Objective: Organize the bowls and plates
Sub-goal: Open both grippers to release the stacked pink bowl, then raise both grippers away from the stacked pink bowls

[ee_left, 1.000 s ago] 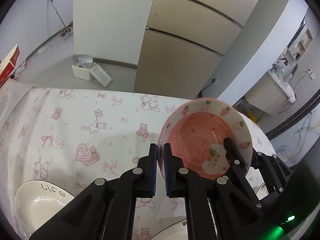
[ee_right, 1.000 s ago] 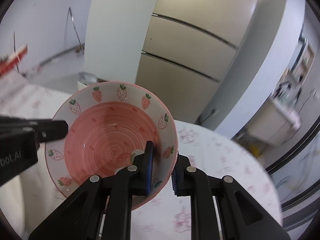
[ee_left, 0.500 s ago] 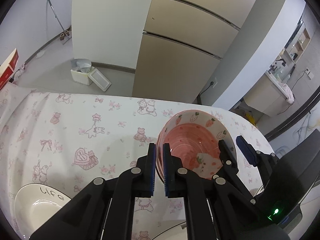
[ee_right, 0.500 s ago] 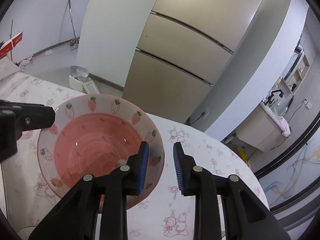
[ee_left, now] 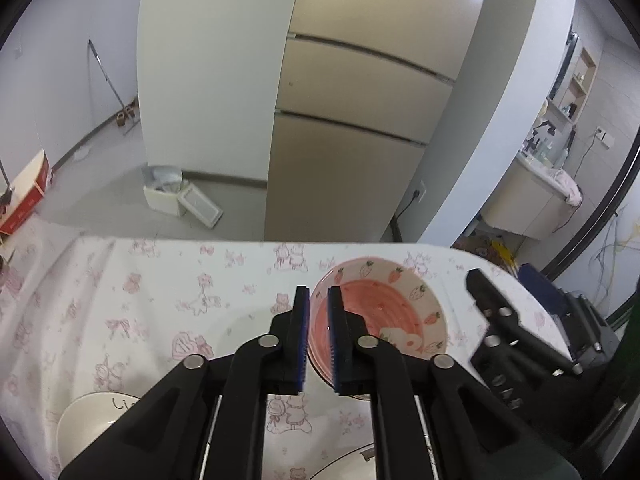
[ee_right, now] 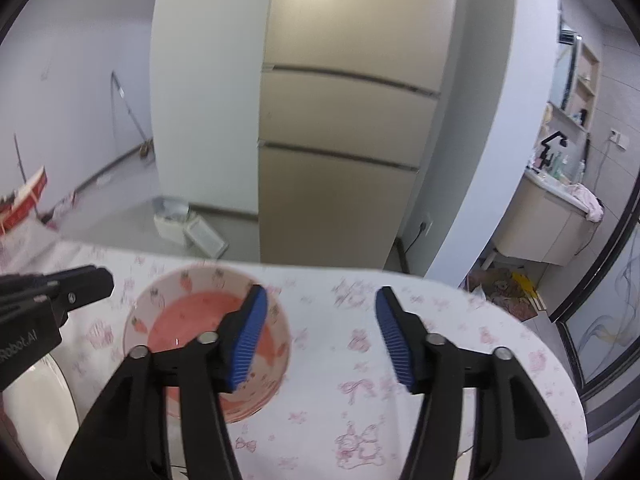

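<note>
Left wrist view. Count: one pink strawberry bowl (ee_left: 380,312), one white bowl lettered "Li…" (ee_left: 86,428) at lower left, and one white plate (ee_left: 352,458) of which only the rim shows at the bottom edge. All three rest on the pink-printed tablecloth (ee_left: 140,300). The strawberry bowl sits upright near the far edge of the table, well apart from the white bowl. The left gripper (ee_left: 318,336) has its pads narrowly parted. Its jaws have just been opening, and the bowl's near rim shows through the gap, with the pads not pressing on it. The right gripper (ee_left: 505,280) appears at right, beside the bowl and clear of it. Only this view shows the lettered bowl.

Right wrist view. Count: one strawberry bowl (ee_right: 180,312) and one white dish (ee_right: 40,400) at the left edge, its type not determinable. The right gripper (ee_right: 318,340) stands spread wide; its jaws have just been opening. Nothing but tablecloth lies between them. Its left pad overlaps the bowl in the picture, and contact cannot be confirmed. The left gripper (ee_right: 94,282) ends short of the bowl's rim, a separation only this view shows. A beige refrigerator (ee_right: 340,160) stands behind.
</note>
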Tool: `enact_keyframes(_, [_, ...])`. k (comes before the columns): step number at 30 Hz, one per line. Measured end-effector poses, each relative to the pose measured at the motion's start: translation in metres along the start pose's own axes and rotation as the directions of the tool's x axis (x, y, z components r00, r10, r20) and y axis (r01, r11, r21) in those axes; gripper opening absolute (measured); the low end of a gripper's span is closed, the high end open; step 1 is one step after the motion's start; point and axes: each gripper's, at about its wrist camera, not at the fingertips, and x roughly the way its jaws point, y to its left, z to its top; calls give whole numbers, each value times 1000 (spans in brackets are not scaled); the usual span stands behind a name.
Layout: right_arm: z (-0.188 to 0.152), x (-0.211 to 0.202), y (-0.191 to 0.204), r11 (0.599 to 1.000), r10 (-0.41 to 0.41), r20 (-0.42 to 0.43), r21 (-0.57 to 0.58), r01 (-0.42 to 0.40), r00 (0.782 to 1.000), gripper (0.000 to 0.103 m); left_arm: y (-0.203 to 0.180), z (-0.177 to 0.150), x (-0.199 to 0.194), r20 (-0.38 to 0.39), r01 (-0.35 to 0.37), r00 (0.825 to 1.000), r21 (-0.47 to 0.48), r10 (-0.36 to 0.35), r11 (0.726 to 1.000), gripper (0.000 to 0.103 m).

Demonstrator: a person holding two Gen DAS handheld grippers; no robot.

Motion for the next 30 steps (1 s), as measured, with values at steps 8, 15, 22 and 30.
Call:
enact_keyframes(8, [16,-45,-23,997,14,109,78,-23,994,67,-5,10,-70,177,-16,984,52,7,999,65])
enact_keyframes(15, [26,-86,-39,984,-50,204,179,13,978,81,-29,10,-148,323,-18,946,155,-34,988,88])
enact_keyframes(22, [26,-147,-45,959,-216,305,242,144,928,102,-33,-18,-236,552,-133,834,181,12,974,90])
enact_keyframes(30, [15,-191,-34,976,-147,337,203,80,930,102,-22,-55,-284,602,-129,798,214,-27,968,103])
